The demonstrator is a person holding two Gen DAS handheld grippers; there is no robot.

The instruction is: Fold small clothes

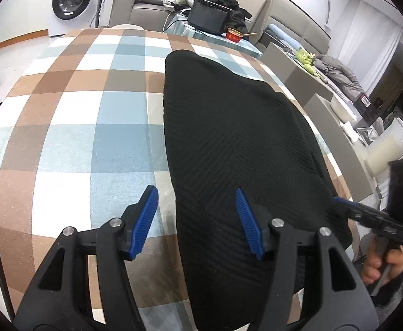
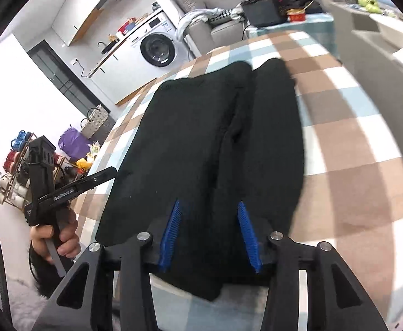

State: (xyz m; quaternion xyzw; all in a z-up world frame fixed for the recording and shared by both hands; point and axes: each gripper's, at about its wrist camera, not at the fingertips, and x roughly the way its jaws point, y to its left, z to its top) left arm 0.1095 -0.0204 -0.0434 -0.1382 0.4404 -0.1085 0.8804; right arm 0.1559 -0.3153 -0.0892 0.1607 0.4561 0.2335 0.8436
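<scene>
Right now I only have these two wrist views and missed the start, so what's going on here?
A person is folding a black garment on a table with a checked cloth, holding a gripper in each hand. The garment lies flat, lengthwise away from the cameras, with a seam or fold running down its length. The left gripper is open at the garment's near left edge. The right gripper is open above the near end. Neither grips the fabric.

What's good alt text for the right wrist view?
The right hand-held gripper, jaws open, hovers over the near end of a black garment lying lengthwise on a checked tablecloth. The left hand-held gripper reaches toward the garment's left edge; a washing machine stands behind.
</scene>
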